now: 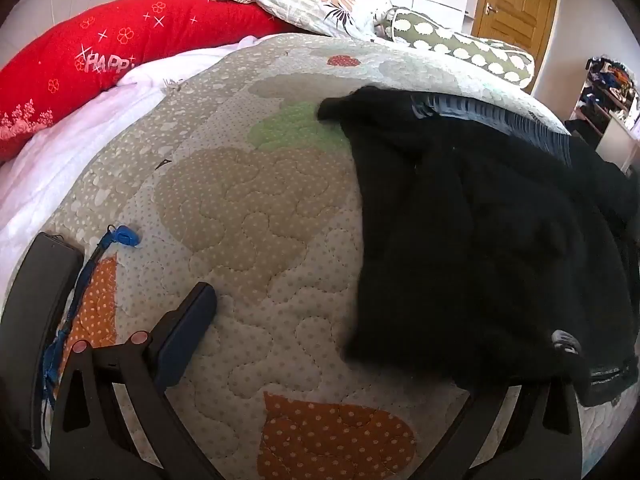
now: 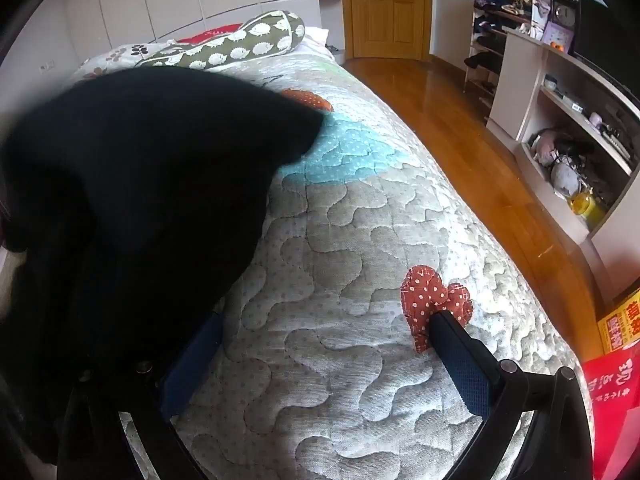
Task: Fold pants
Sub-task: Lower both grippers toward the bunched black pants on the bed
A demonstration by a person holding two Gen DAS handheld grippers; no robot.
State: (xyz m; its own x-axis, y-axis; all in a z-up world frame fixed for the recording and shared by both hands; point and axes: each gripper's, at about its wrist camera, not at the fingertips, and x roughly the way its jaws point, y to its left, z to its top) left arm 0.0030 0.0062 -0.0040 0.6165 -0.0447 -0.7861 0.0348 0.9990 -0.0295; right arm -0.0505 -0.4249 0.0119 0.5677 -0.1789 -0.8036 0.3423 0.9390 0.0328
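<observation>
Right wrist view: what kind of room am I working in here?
Almost certainly a home bedroom. The black pants lie on a bed with a quilted patchwork cover and pillows at its head; a wooden door and cluttered open shelves stand beyond the wood floor.

Left gripper (image 1: 352,360) w/ its right finger hidden under black pants (image 1: 480,240), right gripper (image 2: 320,344) w/ left finger half buried in pants, pants' edges blurred, folds lost in black, cut off at frame sides, shelf clutter (image 2: 568,168) too small to tell.
</observation>
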